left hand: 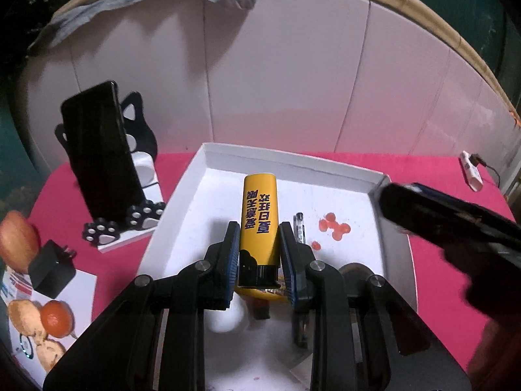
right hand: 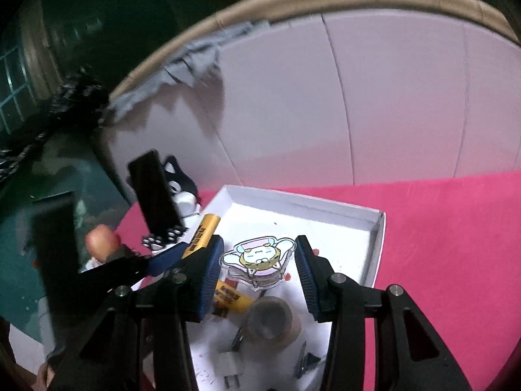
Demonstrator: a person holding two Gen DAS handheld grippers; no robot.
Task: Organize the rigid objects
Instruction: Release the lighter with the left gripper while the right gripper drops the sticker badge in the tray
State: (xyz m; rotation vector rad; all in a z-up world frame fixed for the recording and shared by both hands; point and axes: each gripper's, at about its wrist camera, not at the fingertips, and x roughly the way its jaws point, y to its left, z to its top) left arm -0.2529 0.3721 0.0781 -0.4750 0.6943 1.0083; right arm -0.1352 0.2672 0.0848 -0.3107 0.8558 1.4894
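Observation:
My left gripper [left hand: 259, 244] is shut on a yellow lighter [left hand: 259, 215] with dark blue print and holds it over the white tray [left hand: 293, 159]. A second yellow lighter [right hand: 232, 298] lies in the tray below. My right gripper [right hand: 257, 260] is open above the tray [right hand: 377, 244], its jaws on either side of a clear cartoon cat charm [right hand: 259, 257] that lies in the tray without touching it. The held lighter [right hand: 202, 234] and the left gripper's blue fingertip [right hand: 166, 257] show at the left of the right wrist view.
A black phone [left hand: 101, 153] leans in a cat-shaped stand [left hand: 143, 218] left of the tray. A black charger [left hand: 52, 270], fruit [left hand: 16, 241] and a printed card [left hand: 39, 325] lie at the left. A tape roll [right hand: 270, 321], clips and a white plug lie in the tray. A white adapter [left hand: 470, 171] lies far right.

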